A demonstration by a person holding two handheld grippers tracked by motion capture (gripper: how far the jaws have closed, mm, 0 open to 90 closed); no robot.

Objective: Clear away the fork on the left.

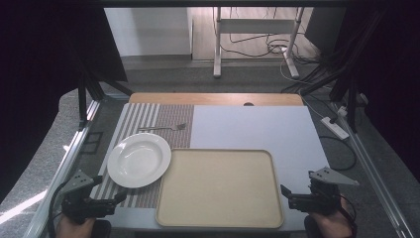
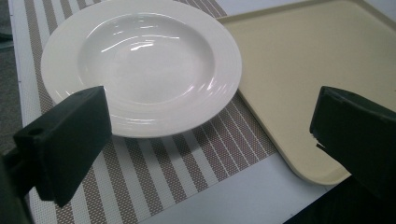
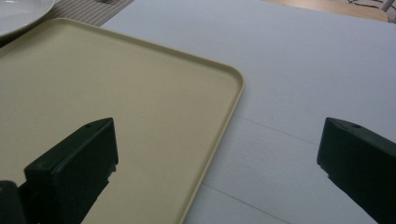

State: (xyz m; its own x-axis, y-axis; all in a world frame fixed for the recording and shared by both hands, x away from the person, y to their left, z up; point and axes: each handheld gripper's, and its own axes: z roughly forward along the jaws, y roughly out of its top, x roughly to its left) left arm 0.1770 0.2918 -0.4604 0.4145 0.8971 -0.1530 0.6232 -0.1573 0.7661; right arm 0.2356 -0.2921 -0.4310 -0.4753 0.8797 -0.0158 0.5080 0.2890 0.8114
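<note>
A white deep plate (image 1: 139, 159) lies on a striped placemat (image 1: 148, 116) at the left. Behind it rests a metal fork (image 1: 163, 128). An empty beige tray (image 1: 219, 188) sits at the front centre, touching the plate's right edge. My left gripper (image 1: 110, 189) hovers at the front left corner, open, with nothing between its jaws. In the left gripper view the plate (image 2: 140, 65) and the tray (image 2: 317, 70) lie just ahead of the gripper (image 2: 212, 133). My right gripper (image 1: 288, 196) is open beside the tray's right front corner; its own view has it (image 3: 217, 149) straddling the tray's edge (image 3: 233, 98).
A pale blue-white sheet (image 1: 252, 126) covers the right part of the table, with a wooden strip (image 1: 213, 98) along the far edge. Metal frame rails (image 1: 74, 148) run down both sides. Beyond the table stand desk legs and cables (image 1: 277, 47) on the floor.
</note>
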